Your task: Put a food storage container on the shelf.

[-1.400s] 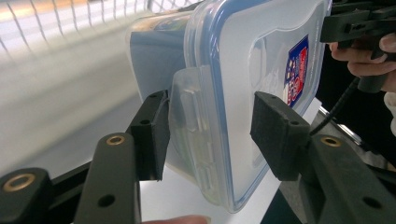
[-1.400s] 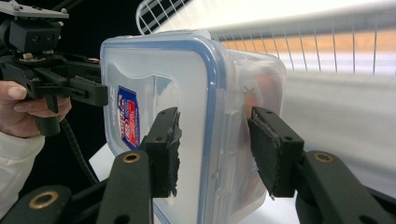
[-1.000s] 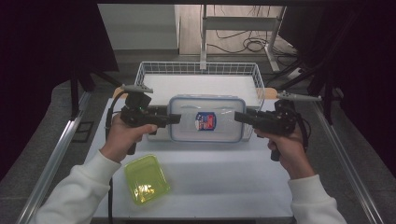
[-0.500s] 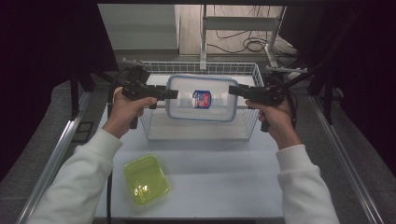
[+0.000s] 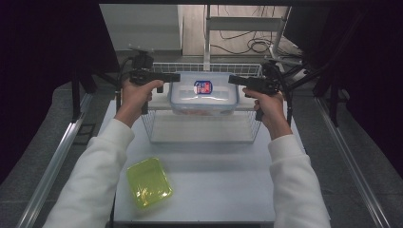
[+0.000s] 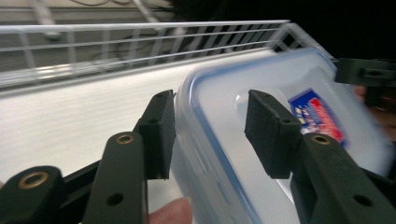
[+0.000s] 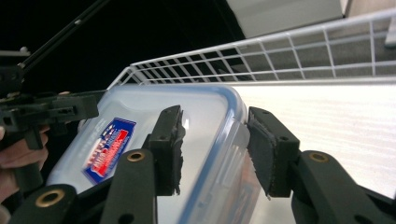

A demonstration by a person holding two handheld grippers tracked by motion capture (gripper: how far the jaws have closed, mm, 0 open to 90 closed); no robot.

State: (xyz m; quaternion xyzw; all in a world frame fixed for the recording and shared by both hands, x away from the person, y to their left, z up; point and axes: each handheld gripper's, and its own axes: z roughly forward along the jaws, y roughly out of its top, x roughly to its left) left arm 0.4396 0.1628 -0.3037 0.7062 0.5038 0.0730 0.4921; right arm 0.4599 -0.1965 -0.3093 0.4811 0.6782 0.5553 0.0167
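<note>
A clear plastic container (image 5: 203,97) with a blue-edged lid and a red and blue label hangs over the white wire basket (image 5: 204,141), carried at both ends. My left gripper (image 5: 176,76) is clamped on its left end; in the left gripper view the pads (image 6: 161,126) sit against the side wall and the lid of the container (image 6: 219,158), and the jaws have just been closing. My right gripper (image 5: 233,80) grips the right end; its pads (image 7: 271,154) straddle the rim of the container (image 7: 205,116), and the jaws have just been opening slightly.
A flat yellow-green tub (image 5: 148,183) lies on the white table (image 5: 223,190) near the front left. The basket's wire walls (image 6: 140,42) (image 7: 280,51) rise around the container. Metal rails run along both table sides, and cables lie beyond the far edge.
Both hands have carried the container away from the person, from the table in front of the basket up and over the basket.
</note>
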